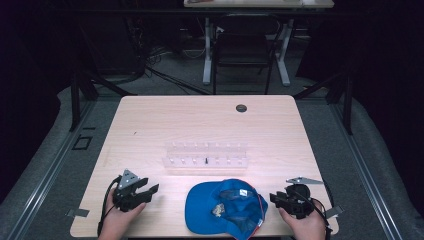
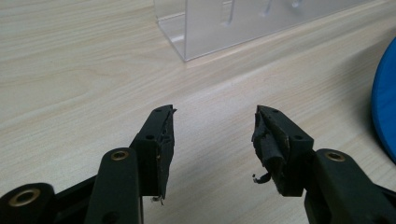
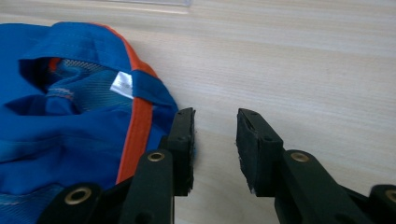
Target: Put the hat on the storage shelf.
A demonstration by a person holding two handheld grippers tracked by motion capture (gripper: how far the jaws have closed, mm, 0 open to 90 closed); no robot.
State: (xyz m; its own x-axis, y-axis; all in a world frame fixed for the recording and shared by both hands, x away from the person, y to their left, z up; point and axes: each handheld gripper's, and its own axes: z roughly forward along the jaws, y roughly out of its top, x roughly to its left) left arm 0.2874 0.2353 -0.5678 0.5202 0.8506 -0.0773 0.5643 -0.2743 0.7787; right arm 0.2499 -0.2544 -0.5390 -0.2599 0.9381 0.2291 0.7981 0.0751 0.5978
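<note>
A blue cap (image 1: 225, 207) lies upside down on the table (image 1: 150, 125), at the near edge and about midway between the two grippers, its hollow facing up so that the mesh lining and a small white label show inside. In the high view its long axis runs roughly left to right with a slight tilt: the brim spreads toward the left and near side, while the crown with its orange-trimmed edge sits toward the right. The left gripper (image 1: 150, 192) rests on the table to the left of the cap, held in a hand (image 1: 117, 220) that comes in from the bottom edge; its jaws stand well apart with nothing between them and point toward the right and a little away from the person. In the left gripper view the blue edge of the cap shows at the far right, apart from the jaws. The right gripper (image 1: 274, 197) is just beside the crown end of the cap, its jaws apart and empty, pointing left toward it; in the right gripper view the jaw nearer the cap sits right against the orange-trimmed rim, though whether it touches cannot be told. A clear plastic rack (image 1: 206, 155) stands farther back at the middle of the table, well apart from the cap.
</note>
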